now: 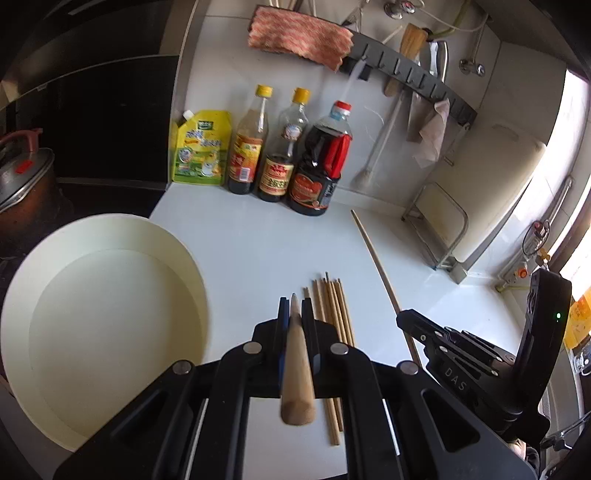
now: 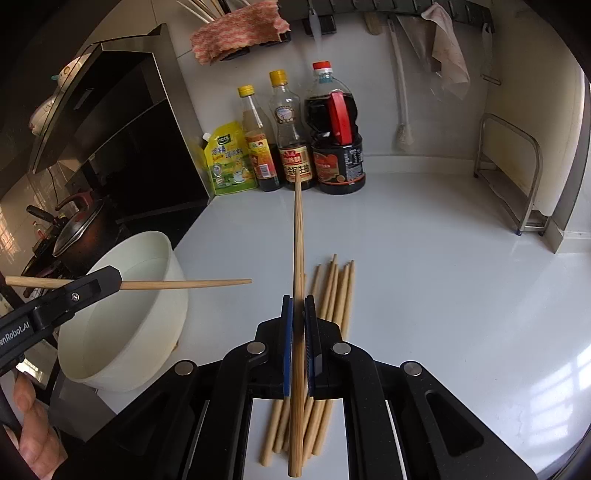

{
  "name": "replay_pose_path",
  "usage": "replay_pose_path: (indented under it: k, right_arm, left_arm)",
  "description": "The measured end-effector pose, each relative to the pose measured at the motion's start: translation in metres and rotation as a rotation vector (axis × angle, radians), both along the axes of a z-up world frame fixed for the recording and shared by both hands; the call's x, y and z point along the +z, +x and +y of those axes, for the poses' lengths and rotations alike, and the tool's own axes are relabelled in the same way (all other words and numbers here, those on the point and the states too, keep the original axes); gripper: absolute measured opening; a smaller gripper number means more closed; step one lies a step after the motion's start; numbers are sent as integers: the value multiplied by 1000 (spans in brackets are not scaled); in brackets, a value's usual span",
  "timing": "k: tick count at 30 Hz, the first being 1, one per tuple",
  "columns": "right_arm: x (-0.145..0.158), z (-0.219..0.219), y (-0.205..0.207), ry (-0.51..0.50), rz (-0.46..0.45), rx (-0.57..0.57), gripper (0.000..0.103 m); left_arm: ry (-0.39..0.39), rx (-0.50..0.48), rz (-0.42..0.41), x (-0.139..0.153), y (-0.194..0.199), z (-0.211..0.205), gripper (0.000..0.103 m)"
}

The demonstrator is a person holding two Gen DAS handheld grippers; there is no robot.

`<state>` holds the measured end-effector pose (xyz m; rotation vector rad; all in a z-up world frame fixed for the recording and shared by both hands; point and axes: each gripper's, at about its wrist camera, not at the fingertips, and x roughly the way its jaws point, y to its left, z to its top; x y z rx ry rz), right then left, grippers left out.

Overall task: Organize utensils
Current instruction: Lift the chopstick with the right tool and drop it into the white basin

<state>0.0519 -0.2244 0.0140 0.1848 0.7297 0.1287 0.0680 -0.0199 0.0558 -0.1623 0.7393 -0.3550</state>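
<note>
Hand-held gripper (image 2: 298, 306) clamps chopstick (image 2: 298, 229) beside empty bowl (image 2: 155, 240).

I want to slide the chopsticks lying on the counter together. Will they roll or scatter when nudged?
Probably. The loose chopsticks look round and thin, so they should roll easily. The white counter looks glossy, so expect sliding too. They appear stiff and light; a sideways push may fan them.

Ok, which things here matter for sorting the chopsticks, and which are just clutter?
In play: left gripper with its chopstick; right gripper with its chopstick; loose chopsticks; white basin.

Lying about: sauce bottles, yellow pouch, pot, striped cloth.
</note>
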Motion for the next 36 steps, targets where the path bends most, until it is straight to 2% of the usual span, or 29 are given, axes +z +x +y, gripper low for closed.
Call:
replay_pose_path:
  k: [4, 9, 15, 20, 28, 35, 36]
  right_arm:
    - [8, 35, 6, 3, -15, 69, 6]
    - [6, 96, 25, 13, -1, 181, 6]
    - [-11, 169, 51, 2, 85, 303, 6]
    - [-28, 211, 68, -30, 157, 360, 6]
    - [-45, 233, 93, -43, 209, 377, 6]
    - [-52, 237, 104, -22, 224, 374, 7]
    - [-51, 236, 103, -22, 216, 368, 8]
  left_arm:
    - [3, 77, -40, 16, -2, 43, 7]
    - [79, 175, -71, 20, 0, 91, 7]
    - [144, 264, -9, -12, 12, 134, 7]
    - [161, 285, 64, -42, 20, 152, 7]
    - [159, 288, 138, -68, 42, 164, 7]
    - [138, 309, 174, -75, 51, 177, 8]
    - [142, 318, 169, -75, 49, 179, 12]
